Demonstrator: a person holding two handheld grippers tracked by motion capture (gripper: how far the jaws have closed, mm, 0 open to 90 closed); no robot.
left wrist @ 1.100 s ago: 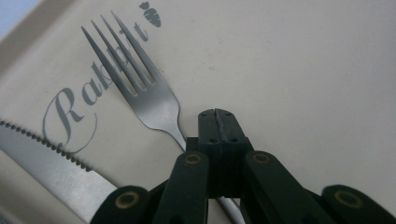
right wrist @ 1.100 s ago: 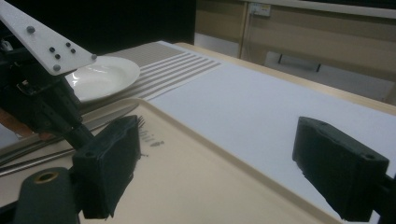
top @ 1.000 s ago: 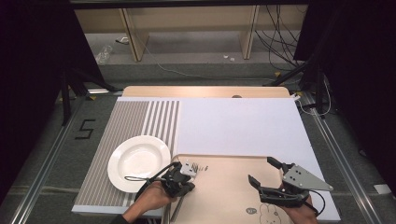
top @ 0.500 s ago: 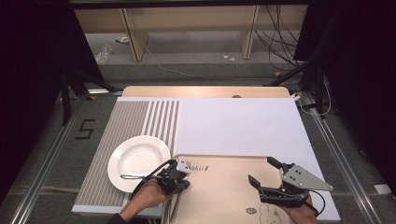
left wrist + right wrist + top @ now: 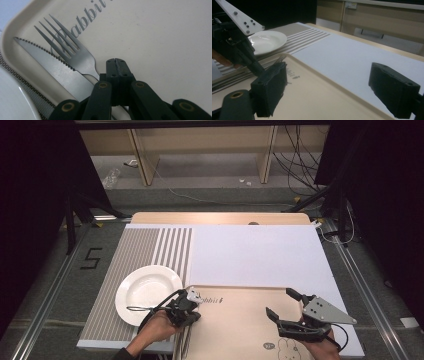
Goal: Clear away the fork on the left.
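Observation:
A steel fork (image 5: pixel 75 55) and a serrated knife (image 5: pixel 50 62) lie side by side at the left edge of a beige tray (image 5: pixel 240 320) printed with "Rabbit". My left gripper (image 5: pixel 116 62) is shut, low over the tray just right of the fork's neck. The fork's handle runs under the gripper's linkage, and nothing shows between the tips. From above, the left gripper (image 5: pixel 192 307) sits at the tray's left rim beside a white plate (image 5: pixel 147 292). My right gripper (image 5: pixel 280 302) hangs open over the tray's right front, its jaws wide apart around nothing.
The plate rests on a grey striped mat (image 5: pixel 145 250) left of the tray. A white sheet (image 5: pixel 255 255) covers the table behind and to the right. The wooden table's far edge (image 5: pixel 215 217) lies beyond it.
My left gripper has shifted slightly left and down toward the tray's left rim. The right gripper has stayed still and open.

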